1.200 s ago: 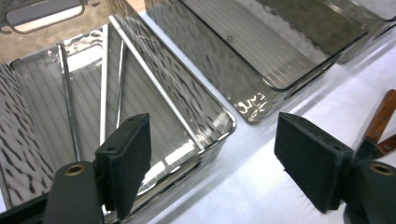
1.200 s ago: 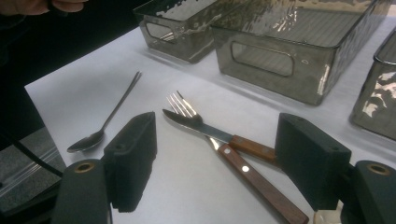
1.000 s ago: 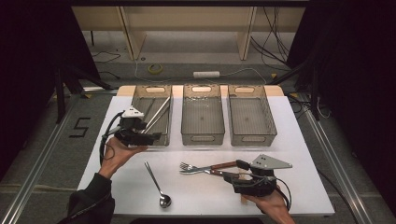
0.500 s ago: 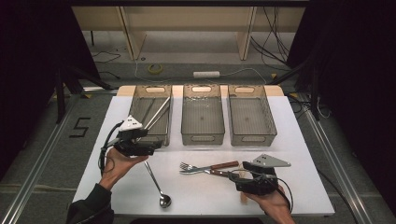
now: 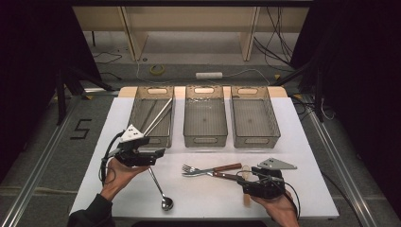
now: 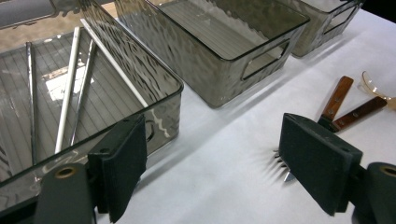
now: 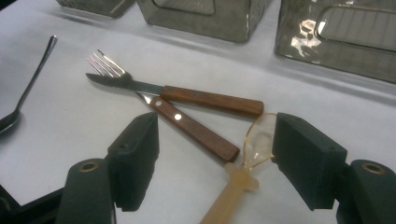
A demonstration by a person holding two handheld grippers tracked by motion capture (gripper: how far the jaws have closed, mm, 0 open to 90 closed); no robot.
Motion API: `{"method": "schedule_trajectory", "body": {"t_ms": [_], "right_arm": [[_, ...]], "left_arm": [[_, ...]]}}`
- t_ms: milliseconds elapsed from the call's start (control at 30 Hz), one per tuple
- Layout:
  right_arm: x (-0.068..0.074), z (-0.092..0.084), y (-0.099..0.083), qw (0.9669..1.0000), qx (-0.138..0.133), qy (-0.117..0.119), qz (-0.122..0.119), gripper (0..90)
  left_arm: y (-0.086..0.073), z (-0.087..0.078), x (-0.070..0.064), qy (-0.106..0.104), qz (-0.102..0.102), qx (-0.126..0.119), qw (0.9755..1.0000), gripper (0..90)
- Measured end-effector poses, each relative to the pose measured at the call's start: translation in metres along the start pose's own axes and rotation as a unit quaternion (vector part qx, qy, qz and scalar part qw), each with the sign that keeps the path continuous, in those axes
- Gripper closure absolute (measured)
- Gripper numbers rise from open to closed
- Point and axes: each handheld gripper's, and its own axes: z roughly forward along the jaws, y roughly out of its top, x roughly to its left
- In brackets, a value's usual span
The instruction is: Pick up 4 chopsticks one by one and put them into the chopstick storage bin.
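the left gripper [image 5: 158, 152] sat at the left of the high view, lower middle, held in the person's left hand [image 5: 118, 172]. its jaws were spread wide and held nothing, as the left gripper view [image 6: 212, 172] confirmed, with bare white table [image 5: 208, 198] between the pads. it hovered just below the near end of the left bin [image 5: 152, 116], which stood in the upper left of the row of 3 bins. that bin held several long thin sticks [image 6: 70, 88], some lying flat and 1 leaning against the wall. the middle bin [image 5: 204, 116] and the right bin [image 5: 254, 116] stood beside it.

the right gripper [image 5: 242, 180] sat at the lower right of the high view, in the person's right hand [image 5: 279, 208]. its jaws were also spread apart, gripping nothing. in the right gripper view [image 7: 215, 163] the wooden handle of the fork [image 7: 196, 130] lay between the pads, not touched by either. the knife [image 7: 187, 95] lay across the fork near the tines, at the centre of that view, blade pointing to the upper left. a translucent amber plastic spoon [image 7: 254, 149] lay just beside the right-hand pad, its bowl against the end of the fork handle; i could not tell whether the pad touched it.

a metal spoon [image 5: 160, 189] lay on the table at the lower left centre of the high view, below the left gripper.
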Motion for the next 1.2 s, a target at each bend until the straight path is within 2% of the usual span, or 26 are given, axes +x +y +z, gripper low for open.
{"method": "schedule_trajectory", "body": {"t_ms": [200,500,900,1200], "right_arm": [[-0.001,0.001,-0.002,1.0000,0.007,-0.001,0.003,32.7],[0.000,0.005,-0.006,0.9996,0.027,-0.008,0.005,32.6],[0.001,0.012,-0.012,0.9970,0.070,-0.033,-0.001,32.7],[0.003,0.016,-0.015,0.9956,0.088,-0.032,-0.003,33.5]], "left_arm": [[-0.007,-0.001,-0.004,-0.002,0.005,0.006,1.0000,22.9],[-0.014,-0.007,-0.011,-0.010,0.000,-0.007,0.9999,22.6],[-0.019,-0.010,-0.015,-0.017,-0.002,-0.002,0.9998,21.2],[-0.021,-0.011,-0.019,-0.017,0.003,0.004,0.9998,20.9]]}}
